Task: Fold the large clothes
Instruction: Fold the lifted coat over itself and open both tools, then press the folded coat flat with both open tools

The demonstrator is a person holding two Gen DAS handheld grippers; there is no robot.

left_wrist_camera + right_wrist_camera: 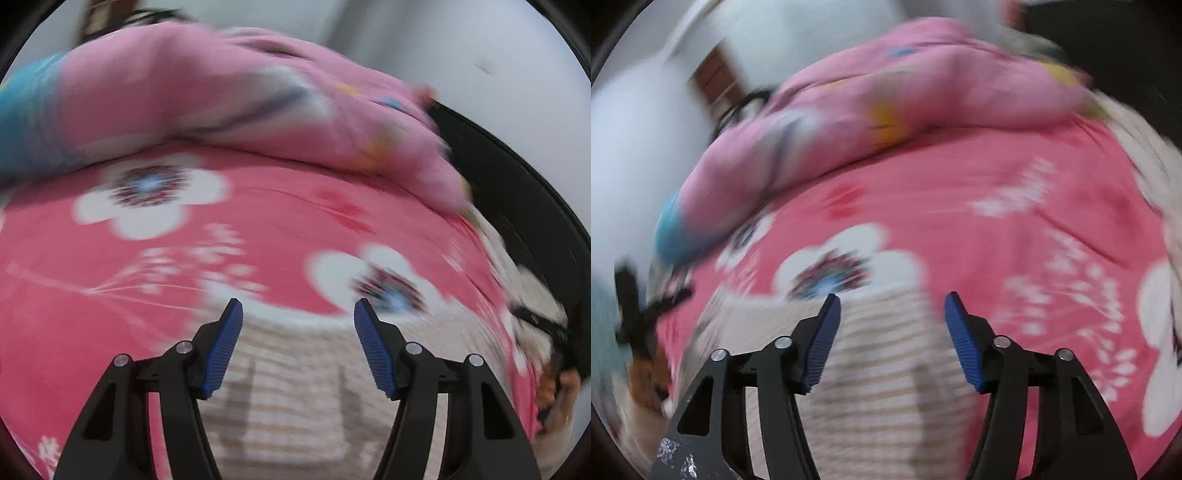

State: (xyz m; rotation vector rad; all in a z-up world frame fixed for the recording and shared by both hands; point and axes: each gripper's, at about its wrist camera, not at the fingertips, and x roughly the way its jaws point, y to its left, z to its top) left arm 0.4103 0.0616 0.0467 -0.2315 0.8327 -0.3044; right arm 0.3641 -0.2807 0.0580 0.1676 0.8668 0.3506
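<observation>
Item 1, striped garment (295,384): a beige and white striped piece of clothing lay flat on the bed, at the near edge, directly below and ahead of both my tools. In the right wrist view (886,387) its far edge ran just past my fingertips. The pictures were blurred, so I could not tell what kind of garment it was.

Item 2, left gripper (298,312): my fingers stood wide apart, blue ribbed pads facing each other, with nothing pinched between them. The striped cloth showed in the gap but lay below, apart from the pads.

Item 3, right gripper (892,305): my fingers were likewise spread wide and held nothing. The striped cloth filled the gap beneath them without touching the pads.

Item 4, bedsheet (258,229): deep pink with large white flowers and pale sprigs, it covered the bed under the garment and reached away to the far side.

Item 5, quilt (207,88): a lighter pink padded roll with yellow and blue patches lay across the far part of the bed, resting on the sheet. Its left end showed a blue patch (26,107).

Item 6, wall (461,48): pale, behind the quilt.

Item 7, dark edge (517,184): a black band ran along the right side of the bed; I could not tell what it was.
</observation>
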